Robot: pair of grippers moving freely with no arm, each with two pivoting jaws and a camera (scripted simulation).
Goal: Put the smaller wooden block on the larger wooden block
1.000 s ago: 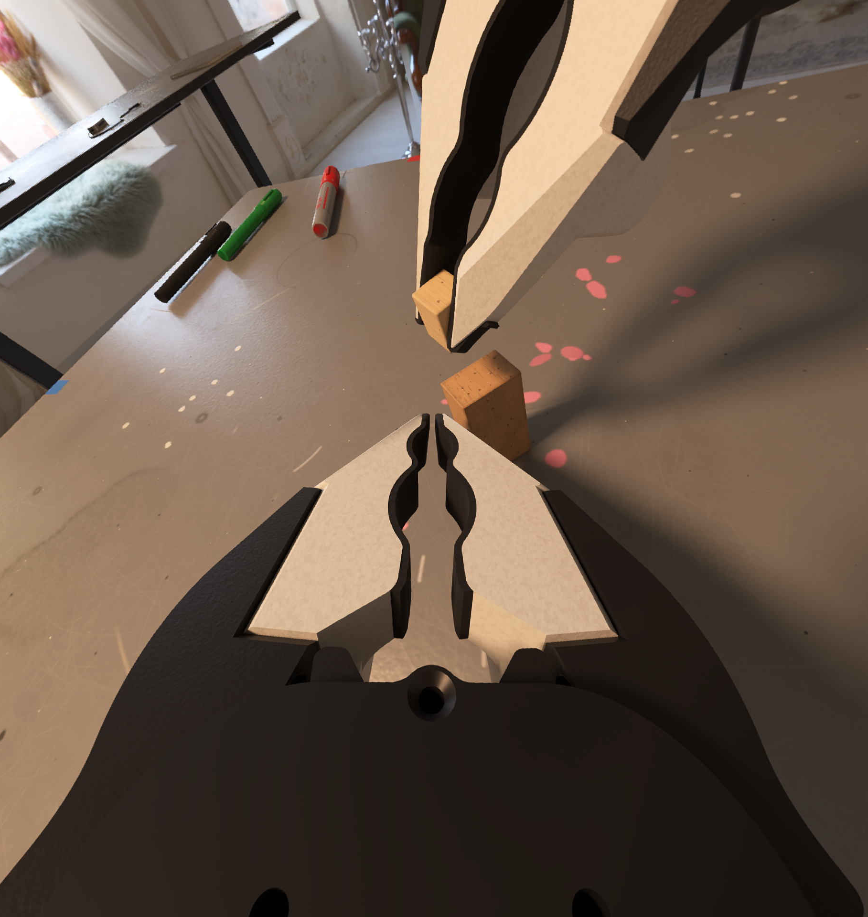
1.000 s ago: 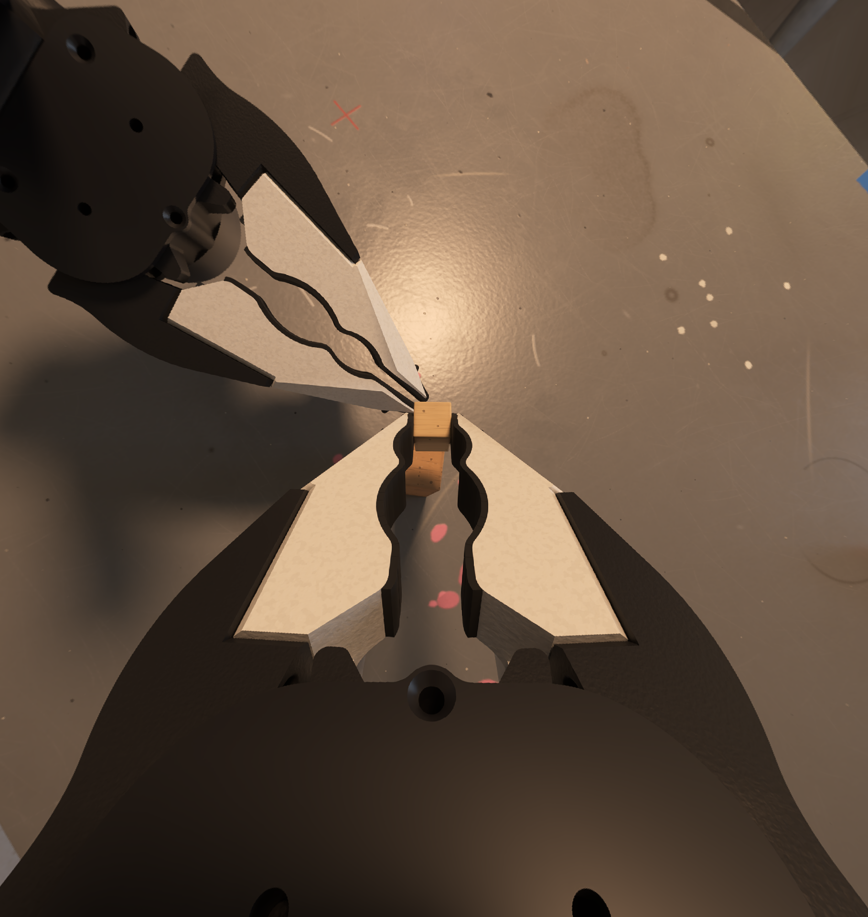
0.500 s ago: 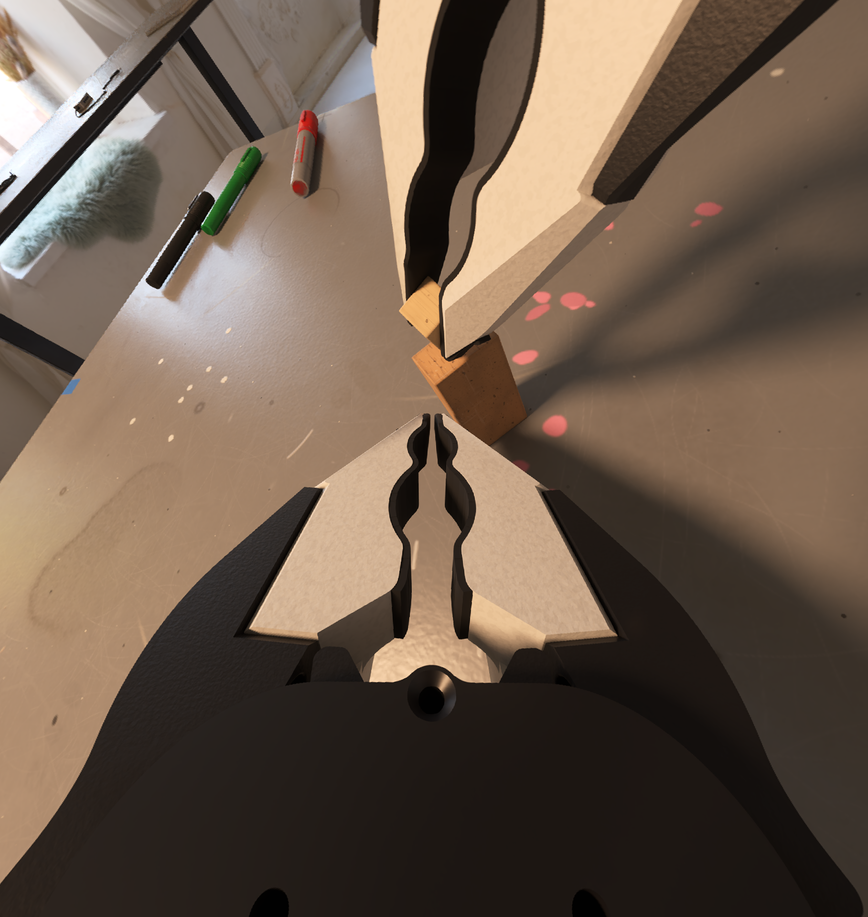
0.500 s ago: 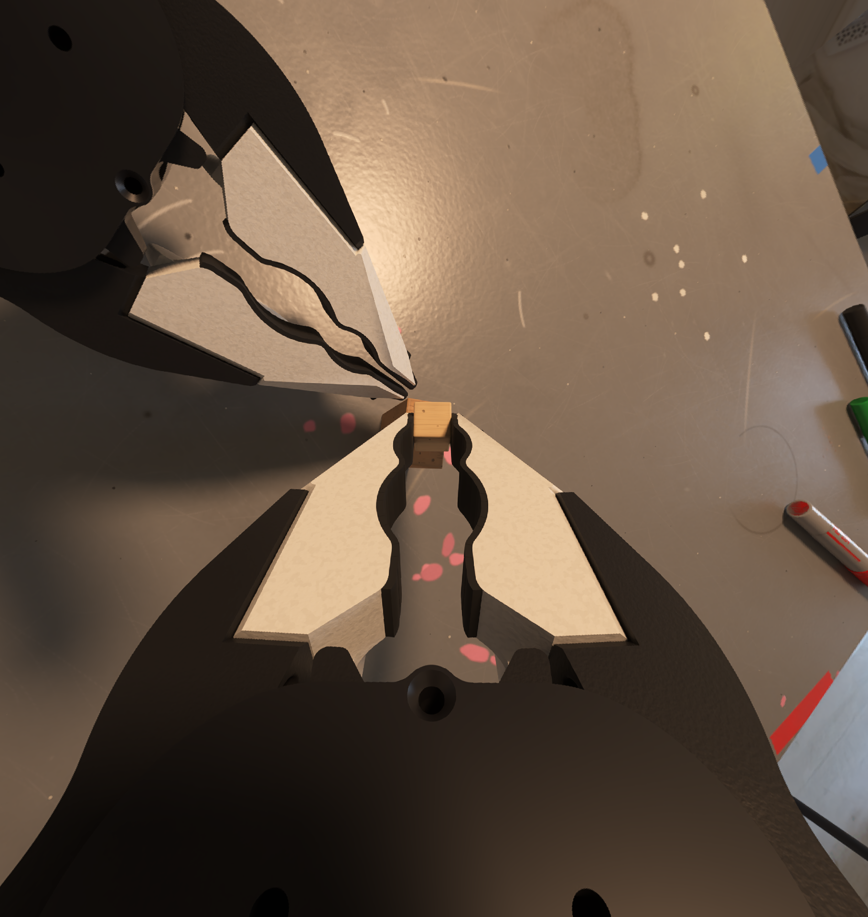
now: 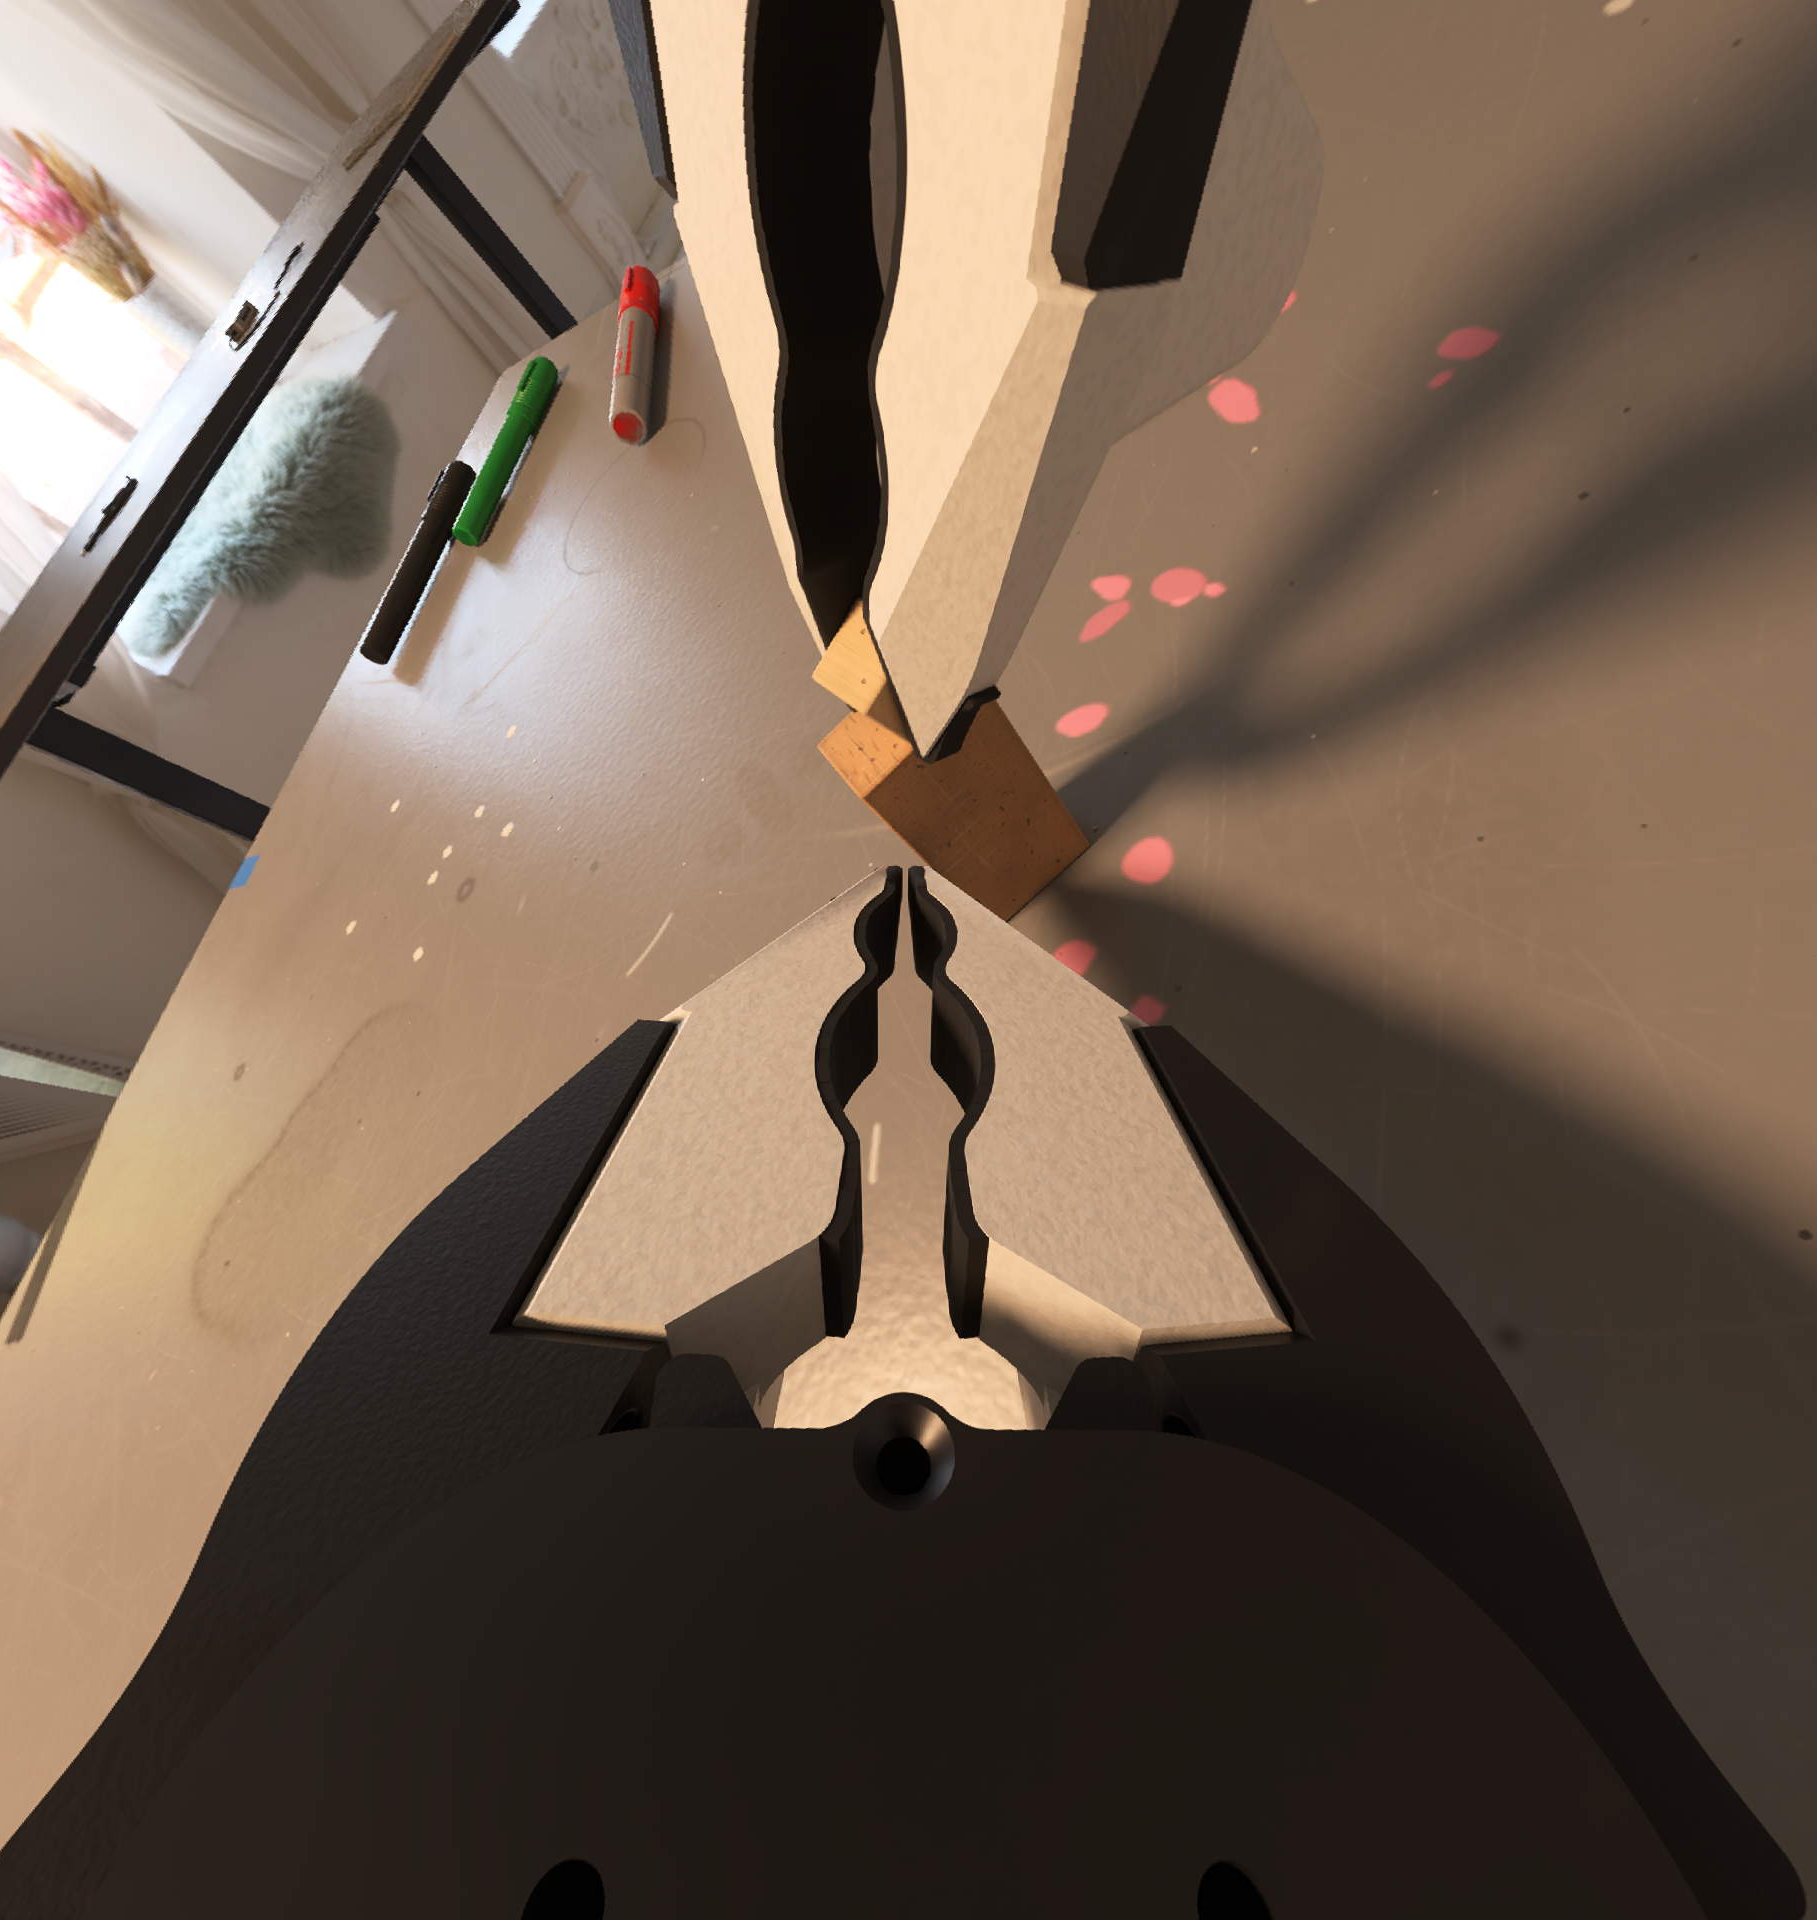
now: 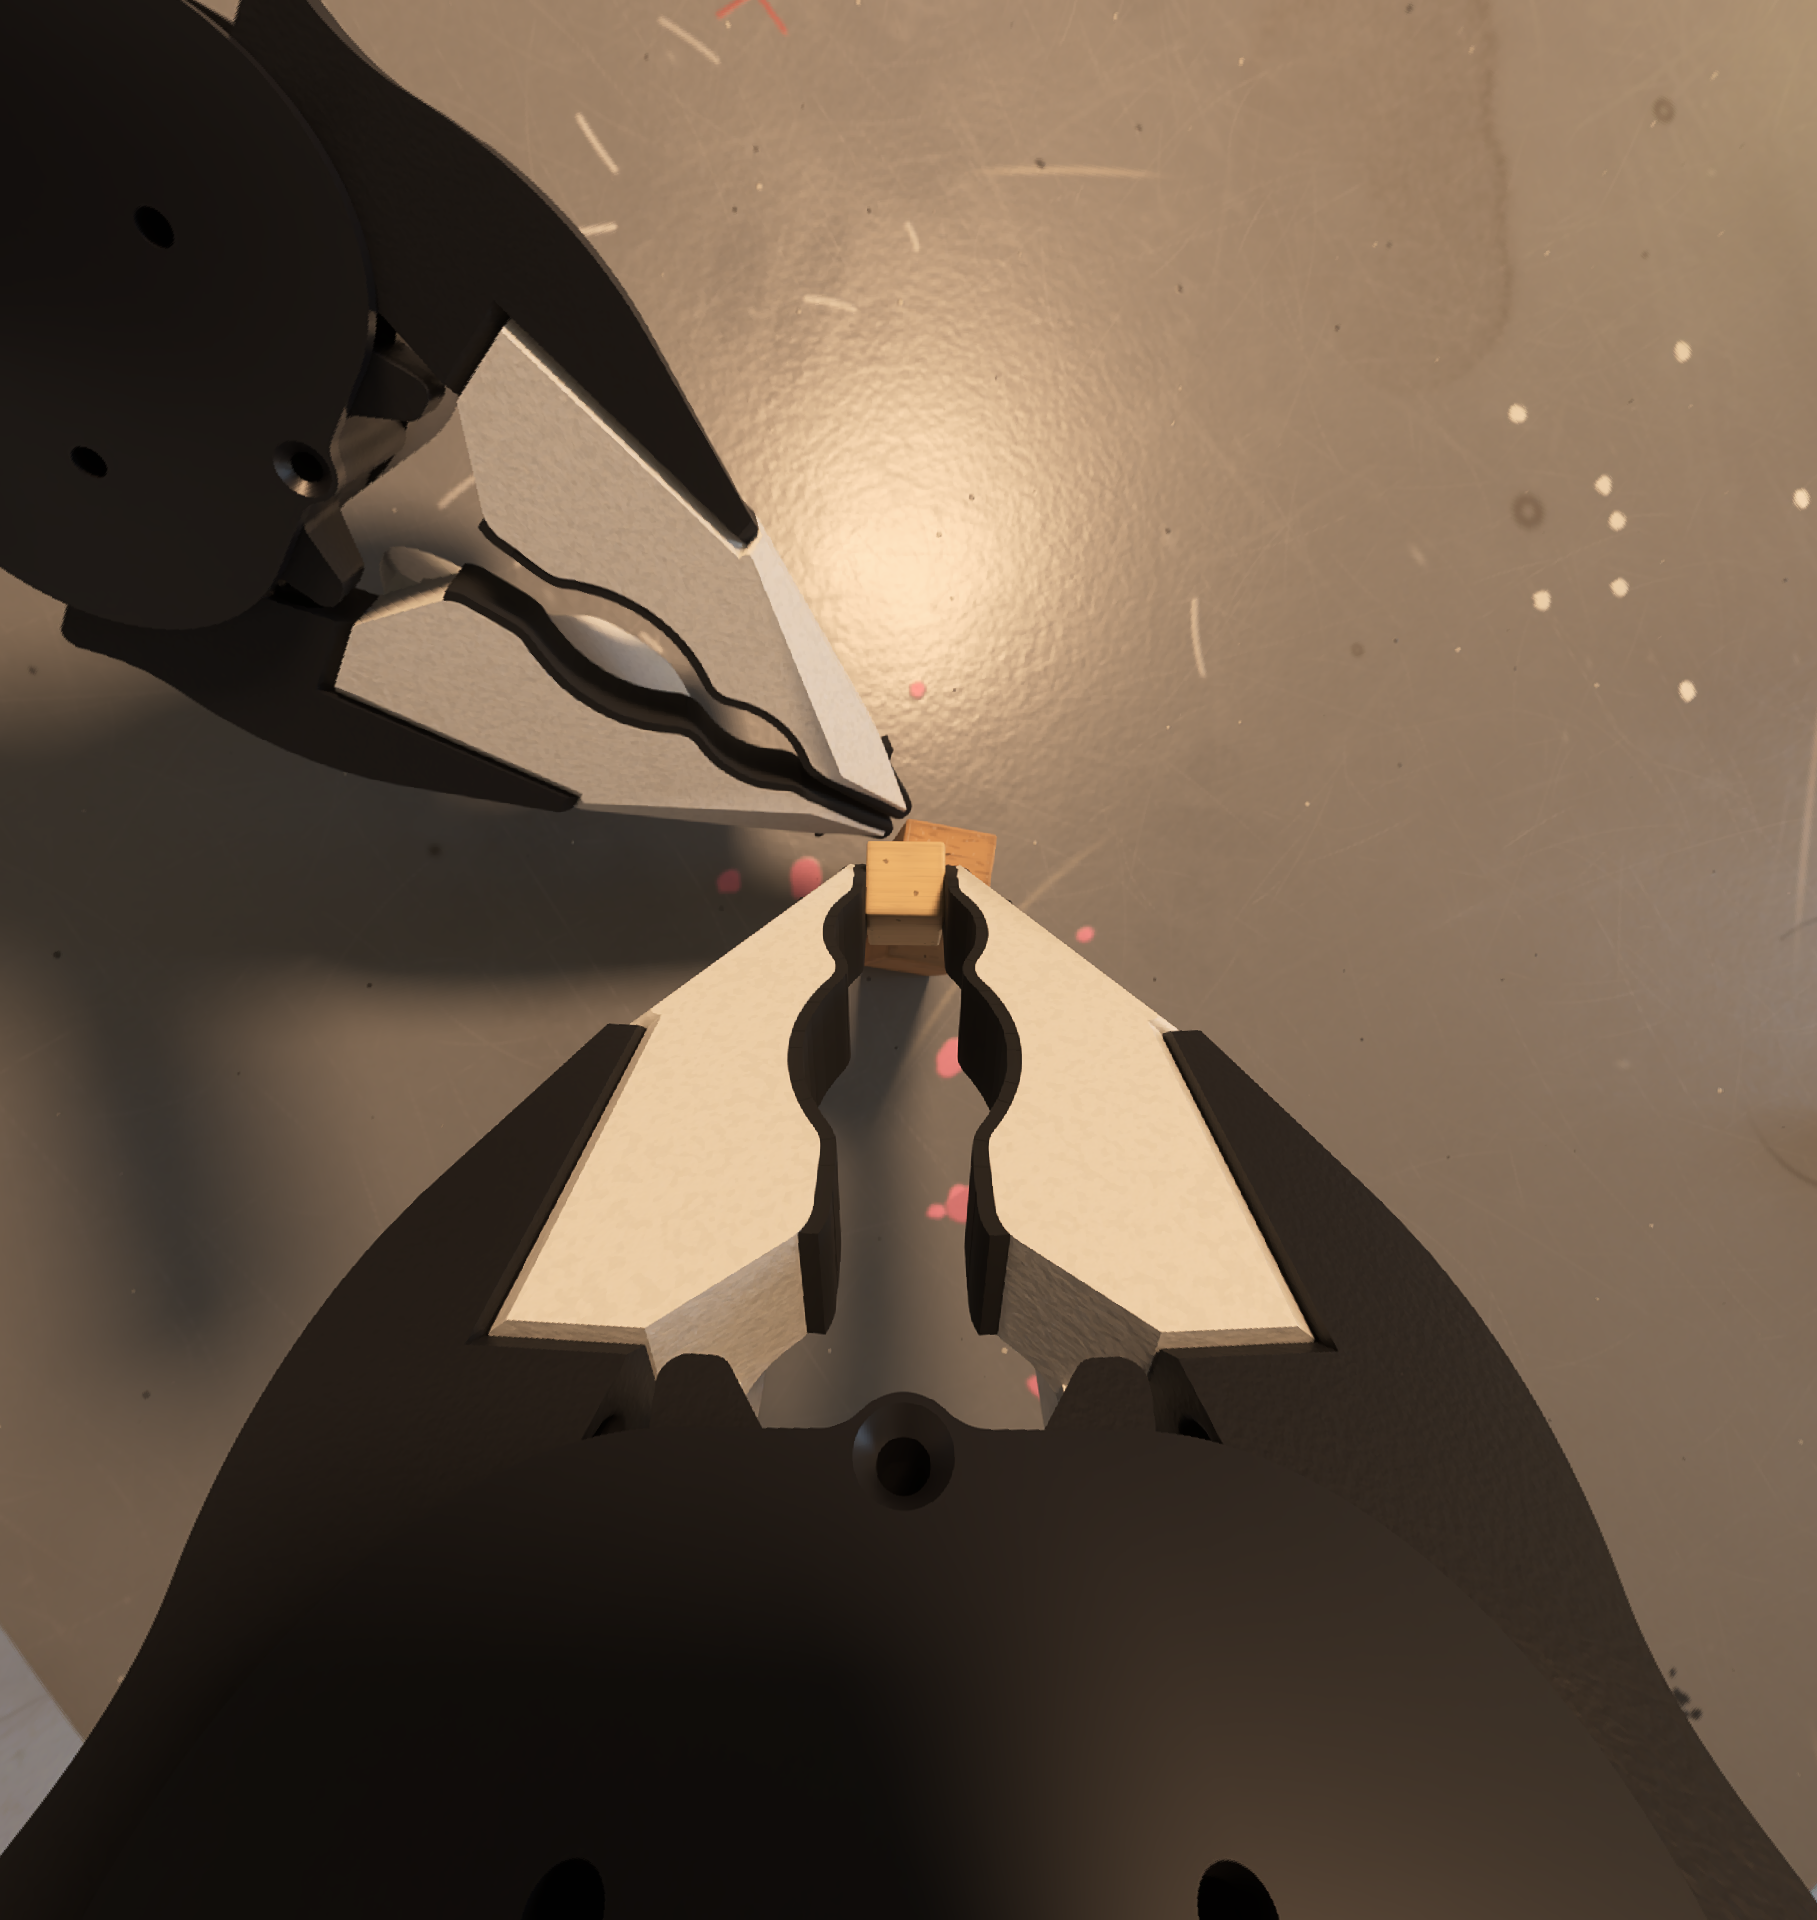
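Observation:
The larger wooden block (image 5: pixel 961 810) stands on the brown table just ahead of my left gripper (image 5: pixel 905 876), which is shut and empty. My right gripper (image 6: pixel 905 883) is shut on the smaller, paler wooden block (image 6: pixel 904 881). In the left wrist view the right gripper (image 5: pixel 899 675) comes down from above with the smaller block (image 5: pixel 850 657) right at the larger block's top far edge; whether they touch I cannot tell. In the right wrist view the larger block (image 6: pixel 961 837) shows just beyond the smaller one, with the left gripper (image 6: pixel 896 818) beside it.
A red marker (image 5: pixel 634 353), a green marker (image 5: pixel 507 449) and a black marker (image 5: pixel 418 561) lie at the table's far left edge. A dark shelf (image 5: pixel 218 343) and a fluffy green rug (image 5: pixel 280 509) are beyond it. Pink spots (image 5: pixel 1148 860) dot the table.
My right gripper has carried the smaller block down and over to the larger block's top. My left gripper has stayed shut close to the larger block.

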